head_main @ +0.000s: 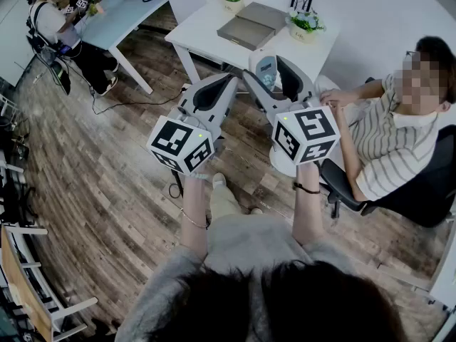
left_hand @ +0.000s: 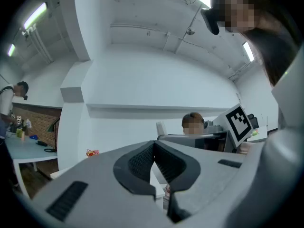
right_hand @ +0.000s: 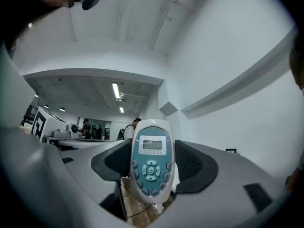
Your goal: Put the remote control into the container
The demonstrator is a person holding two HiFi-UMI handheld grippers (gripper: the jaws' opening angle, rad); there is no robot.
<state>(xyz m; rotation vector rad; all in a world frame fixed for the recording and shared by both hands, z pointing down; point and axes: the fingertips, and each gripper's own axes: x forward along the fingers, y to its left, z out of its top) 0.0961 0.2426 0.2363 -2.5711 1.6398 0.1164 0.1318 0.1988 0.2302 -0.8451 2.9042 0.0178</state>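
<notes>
Remote control (right_hand: 151, 170) upright between jaws of right hand-held gripper (right_hand: 152, 148), gripped, left hand-held gripper (left_hand: 153, 148) closed, empty

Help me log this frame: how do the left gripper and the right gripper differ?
The left gripper is shut and empty; the right gripper grips the remote control. The left gripper's jaws are together; the right gripper's stand wide on the remote control's sides. Both are held up side by side, pointing the same way.
</notes>
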